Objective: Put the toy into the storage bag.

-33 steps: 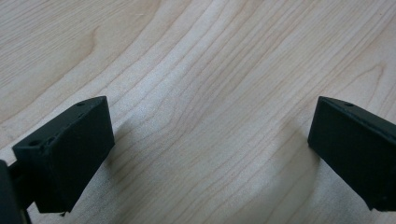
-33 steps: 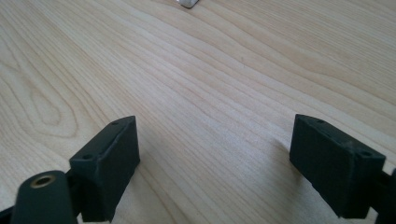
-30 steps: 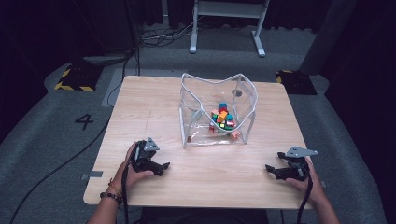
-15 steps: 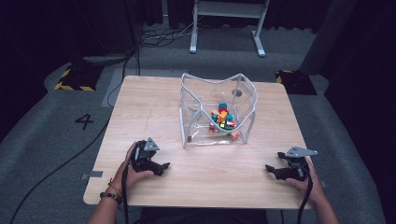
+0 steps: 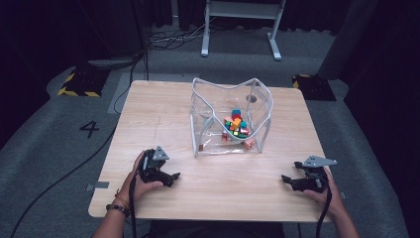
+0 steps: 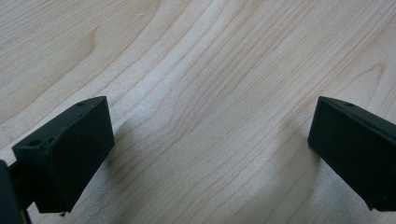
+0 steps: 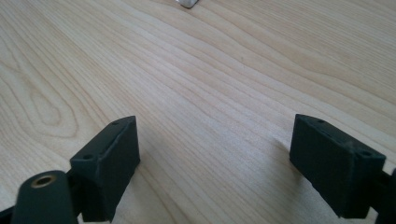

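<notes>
Nothing moved; both tools rest apart.

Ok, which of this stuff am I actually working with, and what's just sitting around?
In the job:
clear bag, standing open mid-table
coloured cubes heaped inside it
left gripper, open, empty, low over the table
right gripper, open, empty

Lying about:
white frame on the floor beyond the table
striped floor plate
floor number 4

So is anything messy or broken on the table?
The clear bag looks saggy, its top rim crumpled and dipping in the middle. The colourful blocks sit heaped inside it, none spilled. Both grippers rest open on the table.
</notes>
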Tool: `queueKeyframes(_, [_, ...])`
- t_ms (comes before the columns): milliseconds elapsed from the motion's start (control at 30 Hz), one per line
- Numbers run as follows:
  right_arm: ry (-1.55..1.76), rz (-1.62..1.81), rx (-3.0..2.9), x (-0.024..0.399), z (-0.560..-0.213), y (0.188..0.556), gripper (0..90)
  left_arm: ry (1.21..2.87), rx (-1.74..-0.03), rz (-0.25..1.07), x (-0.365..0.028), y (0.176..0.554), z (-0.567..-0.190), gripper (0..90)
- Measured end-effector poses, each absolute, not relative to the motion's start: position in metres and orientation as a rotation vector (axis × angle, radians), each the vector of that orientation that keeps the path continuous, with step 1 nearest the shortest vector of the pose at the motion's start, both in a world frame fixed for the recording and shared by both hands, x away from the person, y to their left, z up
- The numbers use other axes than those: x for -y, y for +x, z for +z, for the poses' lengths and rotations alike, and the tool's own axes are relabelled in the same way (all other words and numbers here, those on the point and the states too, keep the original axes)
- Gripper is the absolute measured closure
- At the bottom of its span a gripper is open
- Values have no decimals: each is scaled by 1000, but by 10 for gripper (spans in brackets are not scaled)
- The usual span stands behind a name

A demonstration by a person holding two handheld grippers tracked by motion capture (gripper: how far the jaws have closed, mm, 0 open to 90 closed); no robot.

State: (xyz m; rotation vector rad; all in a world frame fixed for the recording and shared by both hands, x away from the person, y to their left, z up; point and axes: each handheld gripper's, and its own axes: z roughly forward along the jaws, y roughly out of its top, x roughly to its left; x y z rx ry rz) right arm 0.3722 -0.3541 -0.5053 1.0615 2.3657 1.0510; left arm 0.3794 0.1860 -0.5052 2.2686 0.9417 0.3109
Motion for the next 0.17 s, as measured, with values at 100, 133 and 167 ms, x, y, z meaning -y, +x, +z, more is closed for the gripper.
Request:
queueKeyframes(100, [1060,1050,-2365,354,-505,372,159,2266,-943,311,-186,379,-505,4])
queueKeyframes(133, [1061,1050,-2366,354,-505,372,159,2270,-942,309,-186,379,-505,4])
queueKeyframes(167, [1061,1050,-2366,354,-505,372,160,2269,-942,310,-186,379,-505,4])
